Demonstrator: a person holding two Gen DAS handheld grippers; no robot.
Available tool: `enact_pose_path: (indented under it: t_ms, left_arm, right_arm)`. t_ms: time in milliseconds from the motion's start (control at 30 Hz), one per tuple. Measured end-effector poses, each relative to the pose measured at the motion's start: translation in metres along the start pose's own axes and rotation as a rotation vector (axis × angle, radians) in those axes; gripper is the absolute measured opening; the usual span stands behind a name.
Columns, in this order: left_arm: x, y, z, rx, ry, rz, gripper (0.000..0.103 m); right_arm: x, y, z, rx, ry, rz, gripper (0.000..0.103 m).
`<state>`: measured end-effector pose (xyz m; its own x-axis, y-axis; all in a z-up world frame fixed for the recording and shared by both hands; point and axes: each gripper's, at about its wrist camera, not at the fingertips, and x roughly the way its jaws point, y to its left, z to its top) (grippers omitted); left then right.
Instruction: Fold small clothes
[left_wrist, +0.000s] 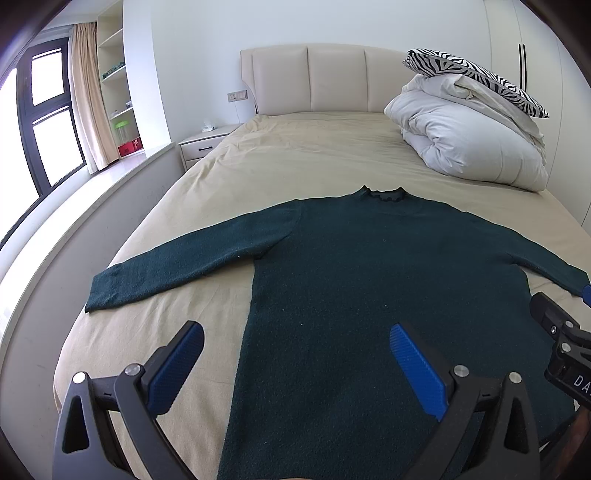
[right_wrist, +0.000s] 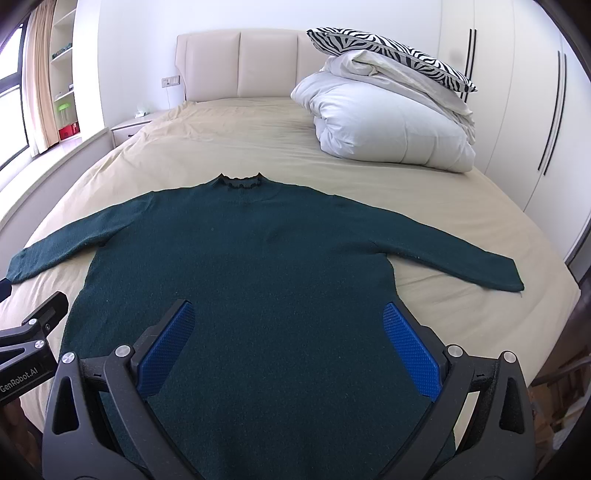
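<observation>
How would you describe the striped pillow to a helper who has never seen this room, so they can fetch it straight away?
Start at the big bed with the padded beige headboard. At the head end, toward the wardrobe side, sits a heap of white bedding. The pillow lies on top of that heap, and its black and white zebra stripes are the only pattern among plain white and beige.

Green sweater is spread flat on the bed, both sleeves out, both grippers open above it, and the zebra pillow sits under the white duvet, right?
Not quite: the zebra pillow lies on top of the folded white duvet, as the right wrist view shows. The rest holds.
</observation>
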<state>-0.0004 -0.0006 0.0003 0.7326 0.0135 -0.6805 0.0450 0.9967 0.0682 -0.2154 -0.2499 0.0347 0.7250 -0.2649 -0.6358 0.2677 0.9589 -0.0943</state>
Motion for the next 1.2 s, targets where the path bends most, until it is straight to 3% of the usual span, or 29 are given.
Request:
enact_pose_path:
  t_ms: [1200]
  left_arm:
    - [0.0002,-0.0001,0.0001,-0.002,0.002,-0.002,0.103]
  right_arm:
    - [0.0024,0.0022,-0.0006,-0.005,0.005,-0.002,0.103]
